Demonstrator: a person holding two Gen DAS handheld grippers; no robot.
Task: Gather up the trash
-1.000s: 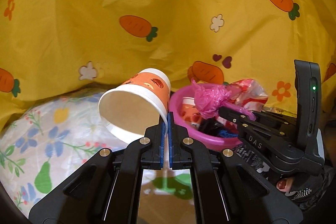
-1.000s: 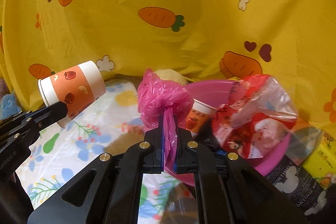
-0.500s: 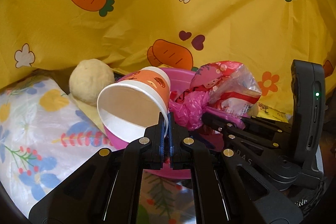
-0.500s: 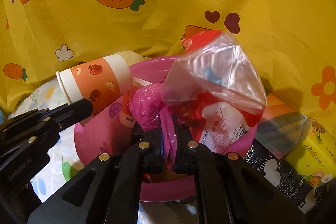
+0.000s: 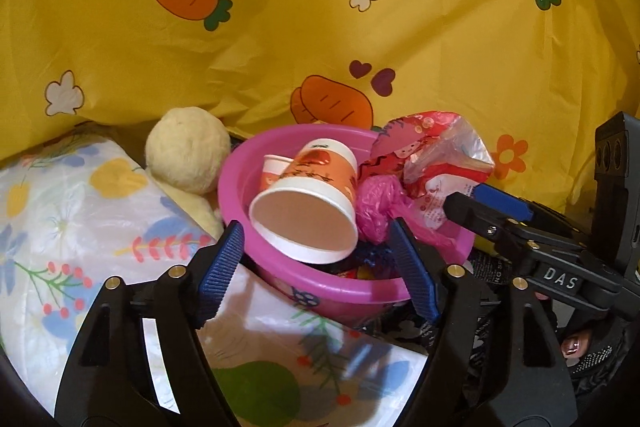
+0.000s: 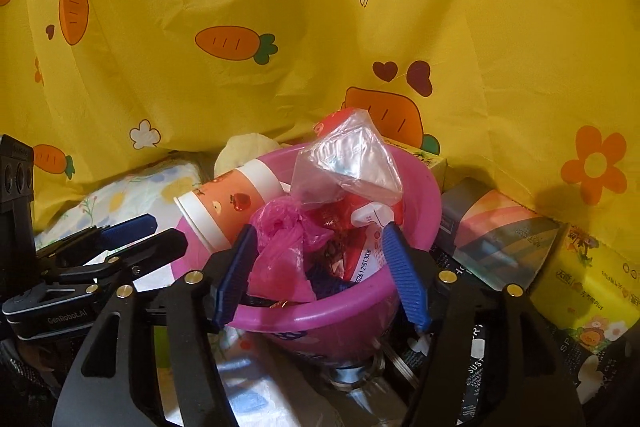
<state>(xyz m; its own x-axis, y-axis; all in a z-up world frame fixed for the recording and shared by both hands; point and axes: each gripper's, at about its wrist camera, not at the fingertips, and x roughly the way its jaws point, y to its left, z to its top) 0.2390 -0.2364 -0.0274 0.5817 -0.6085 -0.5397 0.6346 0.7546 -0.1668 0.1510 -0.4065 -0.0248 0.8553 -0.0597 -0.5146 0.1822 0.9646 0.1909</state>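
Both grippers' jaws opening over pink basin [image 5: 280,273]: left gripper [image 5: 316,259] frees paper cup [image 5: 308,211], right gripper [image 6: 320,267] frees pink bag [image 6: 280,227]; cup rests tilted on heaped trash at the rim and, judged, could roll out

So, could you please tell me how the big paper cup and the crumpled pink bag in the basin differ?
The paper cup is rigid and keeps its shape, while the pink bag is soft and crumpled into a wad. The cup is orange with white bands and printed fruit; the bag is plain translucent pink. The cup lies tilted with its open mouth toward the left wrist camera; the bag is bunched up beside it. Both sit in the pink basin among other trash.
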